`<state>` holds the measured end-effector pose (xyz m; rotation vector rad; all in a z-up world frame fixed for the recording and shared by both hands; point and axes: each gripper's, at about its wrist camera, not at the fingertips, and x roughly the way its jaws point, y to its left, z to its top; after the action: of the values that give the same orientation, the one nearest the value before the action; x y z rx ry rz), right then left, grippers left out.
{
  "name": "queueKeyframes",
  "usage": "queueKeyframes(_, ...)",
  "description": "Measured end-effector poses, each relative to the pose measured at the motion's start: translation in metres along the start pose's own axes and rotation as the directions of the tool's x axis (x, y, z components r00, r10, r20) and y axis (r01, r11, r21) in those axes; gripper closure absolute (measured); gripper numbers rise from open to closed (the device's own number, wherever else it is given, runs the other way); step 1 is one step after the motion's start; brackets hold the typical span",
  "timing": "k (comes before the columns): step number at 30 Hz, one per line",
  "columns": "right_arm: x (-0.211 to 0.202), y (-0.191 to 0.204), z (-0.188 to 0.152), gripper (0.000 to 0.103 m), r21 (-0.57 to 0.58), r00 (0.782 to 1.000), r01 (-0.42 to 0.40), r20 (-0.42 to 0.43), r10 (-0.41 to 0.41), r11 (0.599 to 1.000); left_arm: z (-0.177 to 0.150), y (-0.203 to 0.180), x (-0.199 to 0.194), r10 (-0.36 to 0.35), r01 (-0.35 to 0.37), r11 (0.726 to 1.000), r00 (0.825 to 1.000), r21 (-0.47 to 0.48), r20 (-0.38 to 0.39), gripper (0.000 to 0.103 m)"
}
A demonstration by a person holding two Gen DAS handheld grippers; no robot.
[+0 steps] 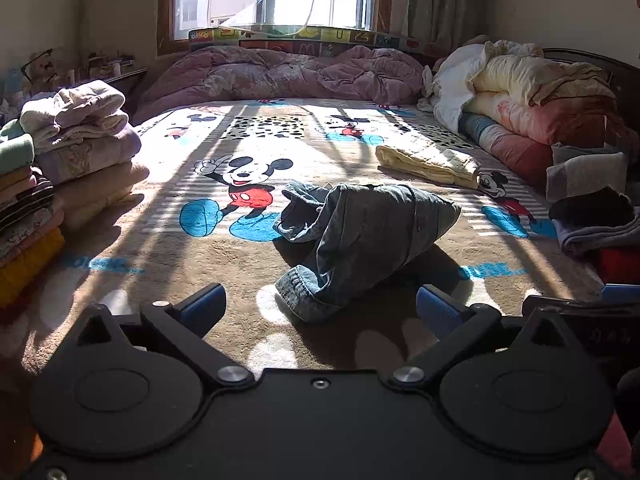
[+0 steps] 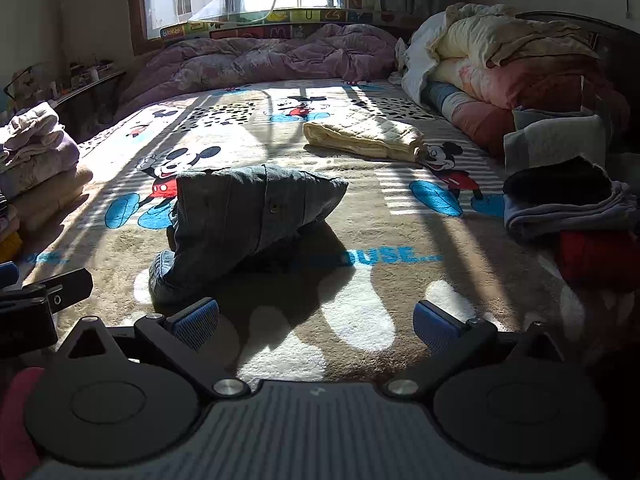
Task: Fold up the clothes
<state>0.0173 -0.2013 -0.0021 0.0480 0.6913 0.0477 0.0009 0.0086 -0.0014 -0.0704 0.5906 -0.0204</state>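
left wrist: jeans point(image 1: 360, 232) crumpled, both grippers empty

The bed point(image 1: 160, 248) wears a cartoon-mouse blanket — sunlit stripes across it. Crumpled jeans point(image 1: 360, 232) lie at its centre; a folded yellow quilt point(image 1: 428, 162) sits at two o'clock from them. Stacked folded clothes point(image 1: 80, 148) at nine o'clock — rolled bedding point(image 1: 532, 100) at two, pink duvet point(image 1: 280, 72) at twelve.
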Motion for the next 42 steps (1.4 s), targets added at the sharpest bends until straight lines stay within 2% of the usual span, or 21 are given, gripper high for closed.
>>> queueKeyframes(13,0.001,0.004,-0.003,0.001,-0.011,1.0,0.007,-0.014,-0.007,1.0,-0.001,-0.007,0.004,0.021,-0.02,1.0,1.0,0.018,-0.011,0.0)
queueKeyframes(42,0.002,0.005,-0.003,0.001,-0.019,1.0,0.012,-0.011,-0.012,1.0,-0.003,-0.005,0.006,0.01,-0.01,1.0,1.0,-0.002,-0.02,0.0)
